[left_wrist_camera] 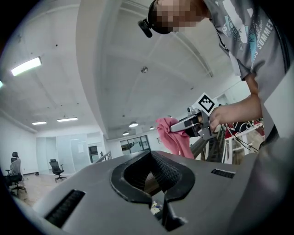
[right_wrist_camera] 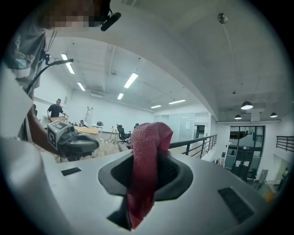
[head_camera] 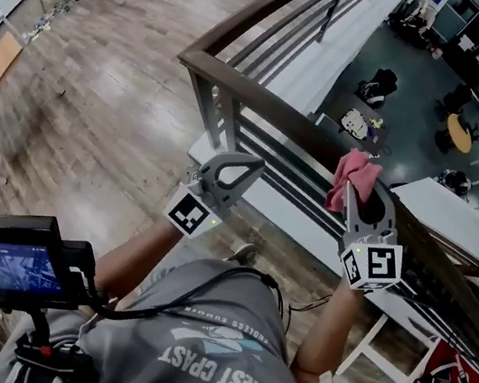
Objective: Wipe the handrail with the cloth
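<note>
Grey T-shirt point(head_camera: 210, 355) and two bare forearms fill the bottom of the head view, with a small monitor point(head_camera: 12, 261) on a stalk at the lower left. Each forearm ends in a hand-held gripper, just above the middle of the frame.

The left hand-held gripper point(head_camera: 245, 170) is near centre, its jaws closed tip to tip with nothing between them. In its own view the tips point(left_wrist_camera: 150, 153) meet above an empty oval hollow. It hangs on the near side of the railing, close to a grey post point(head_camera: 220, 111), and I cannot tell whether it touches anything.

The right hand-held gripper point(head_camera: 355, 197), right of centre, is clamped on the pink cloth point(head_camera: 355, 170). In its own view the cloth point(right_wrist_camera: 146, 160) rises in a fold past the jaw tips and trails down between them. From the left gripper view, the cloth point(left_wrist_camera: 172, 135) hangs from the right hand-held gripper point(left_wrist_camera: 180, 128) at centre right.

The brown wooden handrail point(head_camera: 265, 99) runs diagonally from upper left to lower right, and the cloth lies over its line. Contact with the wood cannot be made out. The two hand-held grippers are apart, side by side along the rail.

Wooden floor point(head_camera: 100, 97) covers the left of the frame.
</note>
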### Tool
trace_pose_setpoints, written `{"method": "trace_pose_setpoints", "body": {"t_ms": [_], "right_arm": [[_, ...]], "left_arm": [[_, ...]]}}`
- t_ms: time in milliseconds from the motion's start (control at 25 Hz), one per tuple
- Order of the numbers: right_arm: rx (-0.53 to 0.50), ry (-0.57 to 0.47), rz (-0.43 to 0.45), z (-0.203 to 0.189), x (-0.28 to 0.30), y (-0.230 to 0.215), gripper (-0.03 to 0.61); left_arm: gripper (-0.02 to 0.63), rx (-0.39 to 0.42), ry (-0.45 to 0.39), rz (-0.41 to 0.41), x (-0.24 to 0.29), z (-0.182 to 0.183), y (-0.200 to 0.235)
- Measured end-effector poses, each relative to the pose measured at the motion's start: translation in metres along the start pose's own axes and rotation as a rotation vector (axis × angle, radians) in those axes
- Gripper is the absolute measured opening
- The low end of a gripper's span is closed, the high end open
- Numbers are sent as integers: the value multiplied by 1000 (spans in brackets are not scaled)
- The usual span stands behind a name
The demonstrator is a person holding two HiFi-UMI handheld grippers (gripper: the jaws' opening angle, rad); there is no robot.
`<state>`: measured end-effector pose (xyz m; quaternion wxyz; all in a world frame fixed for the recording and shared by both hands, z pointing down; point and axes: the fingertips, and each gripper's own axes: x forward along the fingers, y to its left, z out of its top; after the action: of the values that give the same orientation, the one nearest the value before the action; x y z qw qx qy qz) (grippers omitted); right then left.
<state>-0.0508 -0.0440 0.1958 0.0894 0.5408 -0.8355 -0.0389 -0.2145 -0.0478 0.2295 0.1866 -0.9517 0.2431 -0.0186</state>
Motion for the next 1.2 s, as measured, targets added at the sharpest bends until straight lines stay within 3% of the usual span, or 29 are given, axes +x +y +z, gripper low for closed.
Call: {"method": "trace_pose_setpoints", "body": {"t_ms": [200, 440, 600, 880, 1200], "right_arm": [[-4, -21, 28, 31, -53, 52, 77], [0, -13, 36, 8, -72, 117, 77], [7, -15, 29, 19, -122, 149, 77], [17, -1, -8, 32, -220, 167, 78], [12, -12, 2, 37, -311, 155, 77]], "left_arm": [[1, 4, -36, 17, -50, 40, -22], [1, -12, -60, -1, -110, 23, -47], [0, -32, -69, -20, -146, 53, -82], [0, -52, -68, -54, -165, 96, -145], [0, -43, -79, -88, -145, 146, -217]]}}
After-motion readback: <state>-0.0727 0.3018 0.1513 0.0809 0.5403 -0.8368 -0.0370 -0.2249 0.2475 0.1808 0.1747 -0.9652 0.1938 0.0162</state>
